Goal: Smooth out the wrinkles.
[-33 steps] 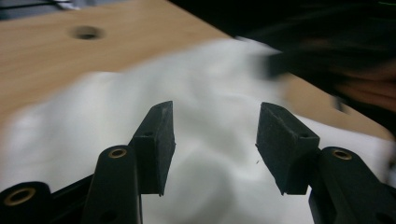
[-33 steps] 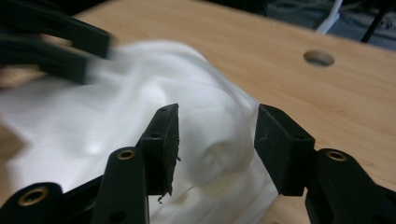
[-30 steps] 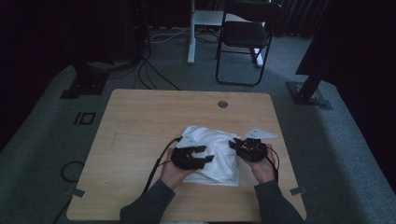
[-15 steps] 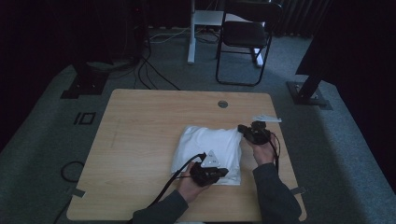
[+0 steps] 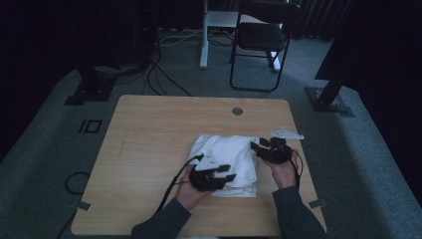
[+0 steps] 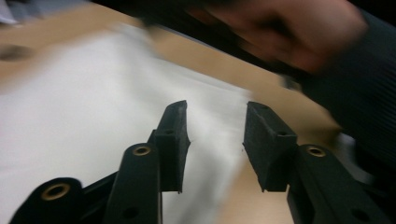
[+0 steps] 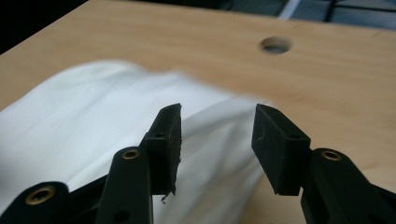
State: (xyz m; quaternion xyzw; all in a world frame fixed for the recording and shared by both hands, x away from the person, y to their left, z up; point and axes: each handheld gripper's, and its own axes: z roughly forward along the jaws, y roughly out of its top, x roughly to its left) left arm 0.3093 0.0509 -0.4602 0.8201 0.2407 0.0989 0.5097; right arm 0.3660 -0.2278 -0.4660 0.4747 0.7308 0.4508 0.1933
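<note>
A folded white cloth [image 5: 226, 162] lies on the near right part of a light wooden table [image 5: 159, 134], forming a soft, roughly square bundle with rounded edges and layered folds along its near side. In the high view, the left gripper [image 5: 225, 173] sits at the cloth's near edge, held by the person's left hand [image 5: 191, 191], and the right gripper [image 5: 259, 145] sits at the cloth's right edge. In the left gripper view, its 2 black jaws stand apart with nothing between them, over the cloth's smooth white surface. In the right gripper view, the right gripper's jaws also stand apart and hold nothing, above the cloth's edge. A round hole [image 7: 275, 45] shows in the table beyond the cloth.
</note>
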